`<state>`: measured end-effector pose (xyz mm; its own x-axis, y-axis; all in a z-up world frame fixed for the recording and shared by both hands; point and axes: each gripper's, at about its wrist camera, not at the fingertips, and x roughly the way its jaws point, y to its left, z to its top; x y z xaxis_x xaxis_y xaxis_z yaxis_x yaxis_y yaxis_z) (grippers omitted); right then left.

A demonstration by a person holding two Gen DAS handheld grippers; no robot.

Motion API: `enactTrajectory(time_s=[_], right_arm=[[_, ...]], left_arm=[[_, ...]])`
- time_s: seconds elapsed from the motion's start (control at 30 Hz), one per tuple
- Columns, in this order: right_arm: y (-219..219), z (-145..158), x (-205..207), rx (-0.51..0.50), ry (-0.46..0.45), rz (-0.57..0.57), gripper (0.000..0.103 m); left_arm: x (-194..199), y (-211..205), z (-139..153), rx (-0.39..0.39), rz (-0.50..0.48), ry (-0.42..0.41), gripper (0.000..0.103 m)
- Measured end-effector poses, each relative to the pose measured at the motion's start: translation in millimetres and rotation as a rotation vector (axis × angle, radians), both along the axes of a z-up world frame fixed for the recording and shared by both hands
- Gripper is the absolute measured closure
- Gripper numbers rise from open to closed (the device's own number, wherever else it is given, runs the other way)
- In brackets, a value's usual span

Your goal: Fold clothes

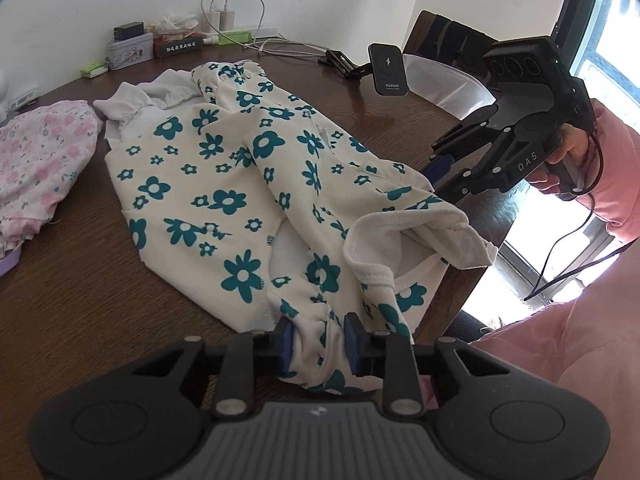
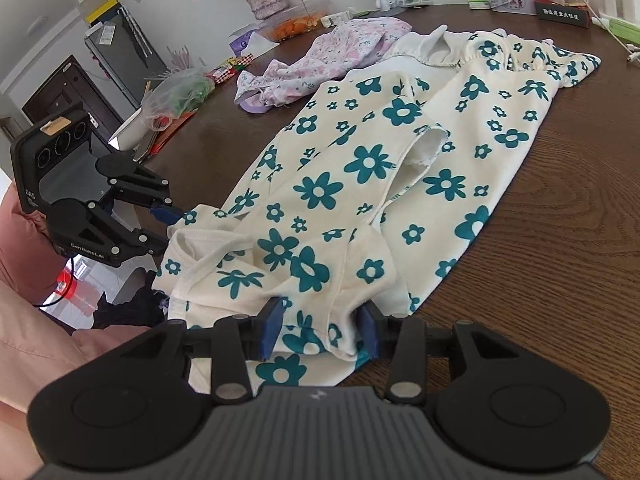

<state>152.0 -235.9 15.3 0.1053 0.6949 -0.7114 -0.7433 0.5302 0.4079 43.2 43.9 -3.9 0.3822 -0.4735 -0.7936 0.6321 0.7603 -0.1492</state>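
Note:
A cream garment with teal flowers (image 1: 224,184) lies along the brown wooden table (image 1: 80,300), its near end bunched at the table's edge. It also shows in the right wrist view (image 2: 360,168). My left gripper (image 1: 318,344) is shut on a bunched fold of the garment's near end. My right gripper (image 2: 320,334) is shut on another part of the same near end. Each gripper shows in the other's view, the right gripper (image 1: 440,170) at the right, the left gripper (image 2: 168,220) at the left, both at the cloth's edge.
A pink floral garment (image 1: 36,160) lies at the left of the table, also in the right wrist view (image 2: 320,60). Boxes, chargers and cables (image 1: 224,36) line the far wall. A phone stand (image 1: 388,70) and a chair (image 1: 444,40) stand at the far right.

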Motion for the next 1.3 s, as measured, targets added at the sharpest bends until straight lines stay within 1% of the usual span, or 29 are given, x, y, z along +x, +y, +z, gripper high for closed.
enactTrajectory(time_s=[0.03,0.07,0.13,0.17,0.27,0.37,0.43,0.5,0.6,0.7,0.8,0.87,0.93,1.0,1.03,1.1,1.13,1.2,1.27,1.3], right_arm=[[0,1,-1,-0.005,-0.005,-0.004,0.061],[1,1,-2,-0.009,-0.01,-0.008,0.062],[-1,3,-5,-0.004,-0.015,-0.025,0.085],[-2,5,-6,0.001,-0.017,-0.034,0.099],[-8,11,-11,0.039,-0.017,-0.079,0.1],[-21,26,-14,0.163,0.004,-0.147,0.1],[-33,42,-16,0.249,-0.008,-0.195,0.1],[-43,59,-16,0.304,-0.035,-0.245,0.1],[-54,85,-15,0.352,-0.087,-0.296,0.1],[-60,114,-11,0.389,-0.146,-0.318,0.1],[-56,139,-7,0.382,-0.208,-0.318,0.1],[-51,151,0,0.361,-0.231,-0.331,0.1],[-44,155,19,0.325,-0.228,-0.364,0.1],[-35,159,45,0.284,-0.219,-0.4,0.1],[-28,161,64,0.258,-0.215,-0.42,0.1],[-14,168,102,0.208,-0.216,-0.458,0.1],[-5,174,124,0.186,-0.23,-0.475,0.1],[15,197,165,0.143,-0.288,-0.508,0.1],[32,232,201,0.127,-0.372,-0.542,0.1],[38,254,215,0.129,-0.426,-0.559,0.1]], left_arm=[[-1,-1,-1,-0.002,-0.006,0.004,0.094],[-1,-2,-1,-0.003,-0.005,0.001,0.096],[-2,-4,1,0.002,0.019,-0.028,0.099],[-3,-4,3,-0.001,0.037,-0.041,0.099],[-4,6,13,-0.067,0.094,-0.074,0.099],[-3,23,29,-0.151,0.156,-0.117,0.099],[-4,34,41,-0.193,0.192,-0.153,0.099],[-3,44,55,-0.221,0.228,-0.191,0.099],[-4,55,80,-0.25,0.253,-0.268,0.099],[-5,62,111,-0.271,0.258,-0.357,0.099],[4,62,139,-0.257,0.251,-0.427,0.099],[18,59,150,-0.228,0.251,-0.443,0.099],[43,53,154,-0.196,0.258,-0.423,0.099],[83,47,155,-0.157,0.275,-0.392,0.099],[105,42,155,-0.133,0.287,-0.377,0.099],[160,34,158,-0.086,0.319,-0.374,0.099],[186,28,163,-0.057,0.338,-0.387,0.099],[234,15,181,-0.004,0.376,-0.444,0.099],[275,5,223,0.031,0.41,-0.58,0.099],[296,-1,244,0.049,0.427,-0.65,0.099]])
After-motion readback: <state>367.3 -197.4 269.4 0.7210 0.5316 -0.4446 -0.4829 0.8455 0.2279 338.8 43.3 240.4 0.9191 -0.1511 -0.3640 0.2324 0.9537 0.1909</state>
